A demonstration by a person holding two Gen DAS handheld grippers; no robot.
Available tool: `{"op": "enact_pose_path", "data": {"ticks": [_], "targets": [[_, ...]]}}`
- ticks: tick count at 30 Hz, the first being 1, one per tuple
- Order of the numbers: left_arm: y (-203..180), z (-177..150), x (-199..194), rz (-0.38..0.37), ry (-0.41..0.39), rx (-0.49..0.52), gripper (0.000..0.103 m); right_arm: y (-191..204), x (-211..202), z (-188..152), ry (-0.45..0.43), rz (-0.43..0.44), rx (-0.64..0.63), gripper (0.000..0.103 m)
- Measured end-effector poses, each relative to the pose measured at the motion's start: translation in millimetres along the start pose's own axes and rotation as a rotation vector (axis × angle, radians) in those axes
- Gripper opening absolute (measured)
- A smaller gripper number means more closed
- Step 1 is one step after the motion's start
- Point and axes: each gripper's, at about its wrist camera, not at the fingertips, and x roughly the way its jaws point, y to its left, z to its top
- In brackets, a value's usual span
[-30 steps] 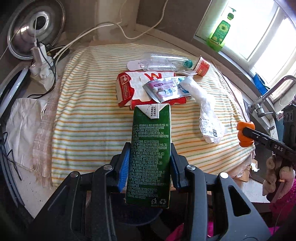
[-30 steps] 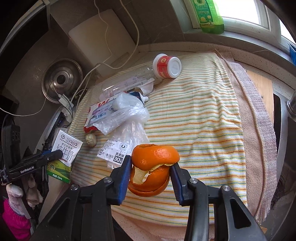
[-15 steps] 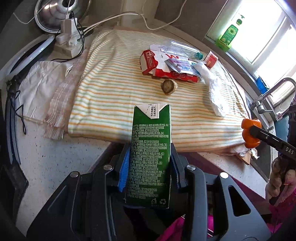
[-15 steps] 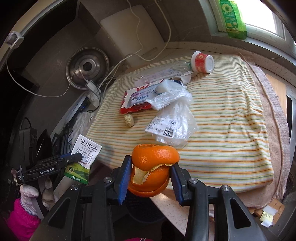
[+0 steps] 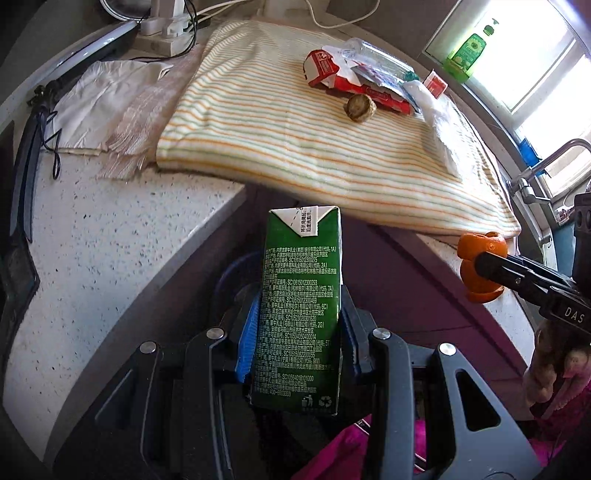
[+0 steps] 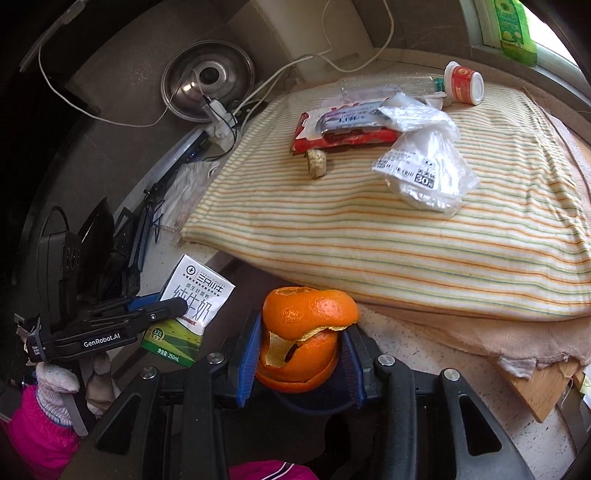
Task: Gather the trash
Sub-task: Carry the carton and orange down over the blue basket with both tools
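My left gripper (image 5: 297, 336) is shut on a green milk carton (image 5: 301, 295), held off the counter's front edge; the carton also shows in the right wrist view (image 6: 188, 314). My right gripper (image 6: 301, 350) is shut on orange peel (image 6: 304, 332), also off the counter edge; the peel shows at the right of the left wrist view (image 5: 480, 269). On the striped cloth (image 6: 369, 229) lie a red wrapper (image 6: 340, 129), a clear plastic bag (image 6: 424, 162), a clear bottle (image 6: 388, 83), a small red-and-white cup (image 6: 463, 83) and a walnut-like shell (image 6: 316, 162).
A speckled counter (image 5: 110, 266) runs to the left with a white rag (image 5: 99, 107), cables and a power strip (image 5: 162, 33). A steel lid (image 6: 208, 79) leans at the back. A tap (image 5: 535, 173) and a green soap bottle (image 5: 467, 51) are by the window.
Both grippers have drawn back from the cloth past the counter's front edge, each still holding its item. The walnut-like shell came into view.
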Motion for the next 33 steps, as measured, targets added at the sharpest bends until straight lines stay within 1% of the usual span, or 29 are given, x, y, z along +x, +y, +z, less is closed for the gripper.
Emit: {"op": "enact_pose_path", "data": {"ticks": [10,16,26,30,33], "targets": [[16.6,-39.5,38.6,0.033,0.082,-0.011,0.038,26.1,36.7,-25.1,0.078,-0.025,-0.070,0.042],[29.1,-56.9,66.6,0.049,0.131,-0.026,0.038,35.3,68.6,-40.2,0.140,-0.050,-0.101,0.042],[35.7,-69.3,103.8,0.092,0.183,-0.003,0.038,37.1,115.3,-59.3,0.229,-0.097,-0.141,0.042],[32.3,-68.0,116.9,0.104,0.199,0.004,0.038,34.2,128.2,-63.7,0.249,-0.112,-0.156,0.042],[32.0,-73.9,119.1,0.113,0.209,0.013,0.038,31.5,139.0,-66.6,0.260,-0.122,-0.156,0.042]]}}
